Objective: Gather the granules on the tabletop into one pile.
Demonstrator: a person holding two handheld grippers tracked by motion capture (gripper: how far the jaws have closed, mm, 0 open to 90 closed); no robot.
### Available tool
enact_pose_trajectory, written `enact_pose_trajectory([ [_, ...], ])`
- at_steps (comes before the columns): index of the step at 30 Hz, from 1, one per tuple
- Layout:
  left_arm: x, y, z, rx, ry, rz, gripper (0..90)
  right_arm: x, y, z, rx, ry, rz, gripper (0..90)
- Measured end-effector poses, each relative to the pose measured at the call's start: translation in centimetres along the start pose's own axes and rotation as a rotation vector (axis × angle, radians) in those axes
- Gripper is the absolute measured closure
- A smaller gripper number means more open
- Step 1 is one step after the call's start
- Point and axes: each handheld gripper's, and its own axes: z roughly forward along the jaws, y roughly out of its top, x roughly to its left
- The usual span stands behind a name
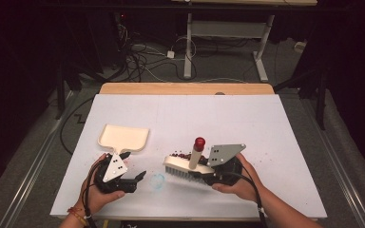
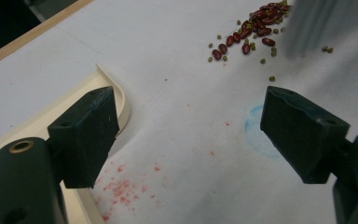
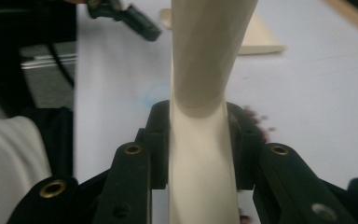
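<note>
The white table (image 1: 266, 123) carries a dustpan (image 1: 123, 137), brush (image 1: 185, 167) and scattered beans (image 2: 249, 35).

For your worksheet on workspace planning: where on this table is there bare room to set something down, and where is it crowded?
Free: the far half of the table beyond the dustpan, and its right side. Crowded: the near middle, where brush, beans, left gripper and right gripper gather.

White table (image 1: 266, 123) (pink stains, blue mark (image 1: 157, 180)); cables (image 1: 138, 57) on floor behind.
</note>
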Motion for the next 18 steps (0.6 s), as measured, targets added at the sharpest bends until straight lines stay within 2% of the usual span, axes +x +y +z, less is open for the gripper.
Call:
enact_pose_trajectory([
  [1, 0.1, 0.0, -0.2, -0.007, -0.001, -0.004, 18.6, 0.3, -0.2, 0.6, 0.028, 0.062, 0.012, 67.6],
  [2, 0.2, 0.0, -0.4, -0.016, 0.001, -0.009, 18.6, 0.3, -0.2, 0.6, 0.028, 0.062, 0.012, 67.6],
  [3, 0.2, 0.1, -0.5, -0.024, 0.003, -0.012, 18.6, 0.6, -0.5, 1.2, 0.068, 0.077, -0.01, 67.6],
  [5, 0.4, 0.0, -0.6, -0.031, 0.004, -0.022, 18.6, 0.5, -0.7, 1.9, 0.095, 0.078, -0.023, 67.6],
  [6, 0.5, 0.0, -0.6, -0.034, 0.008, -0.016, 18.6, 0.5, -0.7, 1.9, 0.095, 0.078, -0.023, 67.6],
  [7, 0.4, 0.0, -0.5, -0.025, 0.002, -0.024, 18.6, 0.0, -0.9, 2.3, 0.085, 0.089, -0.001, 67.6],
  [11, 0.5, 0.0, -0.4, -0.029, -0.007, -0.018, 18.7, -0.9, -0.9, 2.6, 0.084, 0.069, 0.006, 67.6],
  [12, 0.4, 0.0, -0.3, -0.023, -0.014, -0.026, 18.7, -1.5, -1.0, 2.7, 0.085, 0.052, 0.03, 67.6],
  [14, 0.4, 0.0, -0.3, -0.022, -0.014, -0.026, 18.7, -1.9, -1.1, 2.7, 0.083, 0.045, 0.043, 67.5],
  [15, 0.5, 0.0, -0.3, -0.025, -0.01, -0.016, 18.7, -2.5, -1.2, 2.8, 0.081, 0.04, 0.067, 67.5],
  [16, 0.4, 0.0, -0.3, -0.02, -0.015, -0.025, 18.7, -2.5, -1.2, 2.8, 0.081, 0.04, 0.067, 67.5],
  [17, 0.5, 0.0, -0.3, -0.021, -0.019, -0.028, 18.7, -2.9, -1.4, 2.8, 0.085, 0.033, 0.097, 67.5],
  [18, 0.5, -0.1, -0.3, -0.022, -0.024, -0.032, 18.7, -2.9, -1.4, 2.8, 0.085, 0.033, 0.097, 67.5],
])
